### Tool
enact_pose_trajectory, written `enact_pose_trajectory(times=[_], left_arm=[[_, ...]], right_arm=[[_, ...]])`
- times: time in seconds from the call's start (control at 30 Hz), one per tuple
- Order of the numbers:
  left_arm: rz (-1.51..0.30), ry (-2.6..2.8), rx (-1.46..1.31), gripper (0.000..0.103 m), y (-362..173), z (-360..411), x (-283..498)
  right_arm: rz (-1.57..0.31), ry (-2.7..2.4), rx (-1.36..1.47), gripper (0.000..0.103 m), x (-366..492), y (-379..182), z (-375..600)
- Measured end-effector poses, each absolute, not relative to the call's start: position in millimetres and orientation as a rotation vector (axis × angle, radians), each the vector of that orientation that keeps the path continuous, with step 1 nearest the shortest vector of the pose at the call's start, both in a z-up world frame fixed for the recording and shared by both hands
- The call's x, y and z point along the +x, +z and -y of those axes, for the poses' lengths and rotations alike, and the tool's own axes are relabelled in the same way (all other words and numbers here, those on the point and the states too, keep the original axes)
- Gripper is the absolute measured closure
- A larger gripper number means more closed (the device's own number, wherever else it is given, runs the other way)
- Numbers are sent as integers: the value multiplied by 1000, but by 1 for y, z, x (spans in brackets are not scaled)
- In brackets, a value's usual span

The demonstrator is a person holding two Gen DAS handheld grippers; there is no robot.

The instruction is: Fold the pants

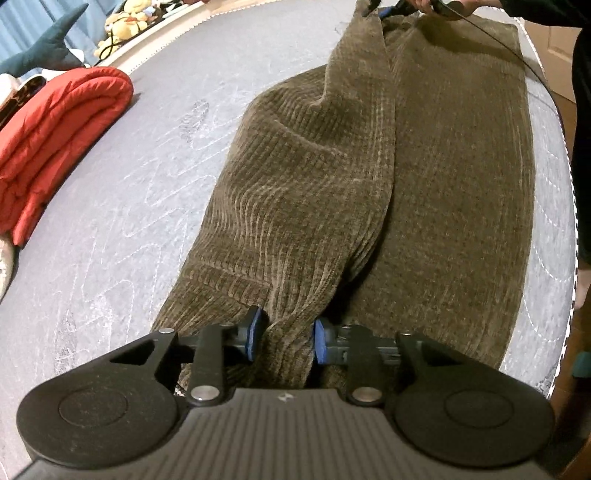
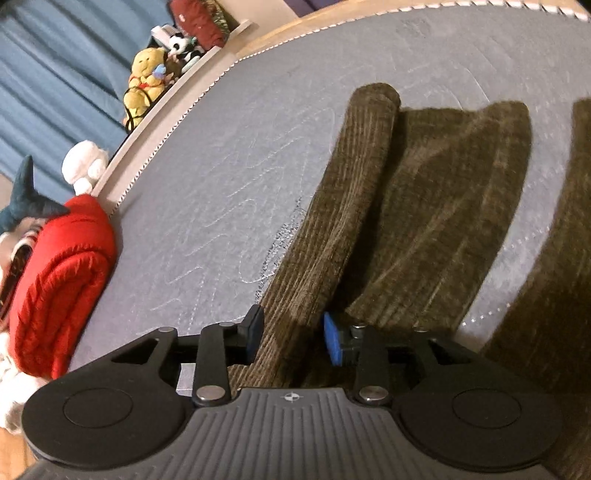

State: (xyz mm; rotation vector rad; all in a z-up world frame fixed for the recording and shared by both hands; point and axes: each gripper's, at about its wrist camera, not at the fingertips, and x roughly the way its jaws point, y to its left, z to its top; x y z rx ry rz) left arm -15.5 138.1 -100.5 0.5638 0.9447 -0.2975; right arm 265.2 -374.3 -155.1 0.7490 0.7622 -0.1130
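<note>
Brown corduroy pants [image 1: 369, 177] lie lengthwise on the grey mattress [image 1: 129, 184]. One leg is lifted and draped partly over the other. My left gripper [image 1: 288, 338] is shut on a bunch of the lifted leg's cloth at the near end. At the far end of that leg my right gripper [image 1: 384, 11] shows, held by a hand. In the right wrist view my right gripper [image 2: 291, 338] is shut on the pants [image 2: 406, 206], holding a raised fold that runs away from it.
A folded red quilt [image 1: 55, 140] lies at the mattress's left side, also in the right wrist view [image 2: 59, 280]. Plush toys [image 2: 147, 81] sit on a ledge by the blue curtain [image 2: 55, 92]. The mattress's right edge [image 1: 557, 206] is close to the pants.
</note>
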Motion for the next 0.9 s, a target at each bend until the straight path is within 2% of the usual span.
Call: enact_pose_trajectory(times=[0.03, 0.07, 0.2, 0.4, 0.5, 0.6, 0.7, 0.73, 0.8, 0.83, 0.87, 0.9], left_arm=[[-942, -294, 553, 77, -99, -139, -14], [-938, -290, 539, 80, -96, -141, -14], [-881, -270, 530, 85, -80, -144, -20], [-792, -289, 461, 87, -46, -158, -51], [-819, -351, 460, 87, -41, -158, -69], [-892, -428, 462, 85, -45, -154, -82], [-887, -507, 440, 78, -42, -149, -91], [-858, -528, 399, 73, -36, -151, -92], [-782, -532, 300, 67, -20, -159, -92], [-743, -517, 267, 66, -14, -164, -92], [-703, -485, 247, 61, -9, -166, -90], [-680, -445, 234, 58, -5, -168, -88]], right_arm=[[-759, -121, 744, 88, 266, -154, 374], [-753, -127, 747, 89, 264, -152, 374], [-682, -120, 728, 91, 248, -123, 380], [-581, -118, 683, 92, 183, -41, 402], [-618, -142, 703, 92, 135, -11, 422], [-712, -174, 686, 92, 86, -7, 435], [-851, -217, 654, 86, 54, -38, 445], [-881, -222, 680, 86, 49, -52, 452], [-853, -252, 778, 85, 39, -69, 476], [-816, -282, 796, 77, 36, -71, 487], [-772, -312, 799, 64, 35, -70, 498], [-720, -336, 792, 58, 35, -67, 509]])
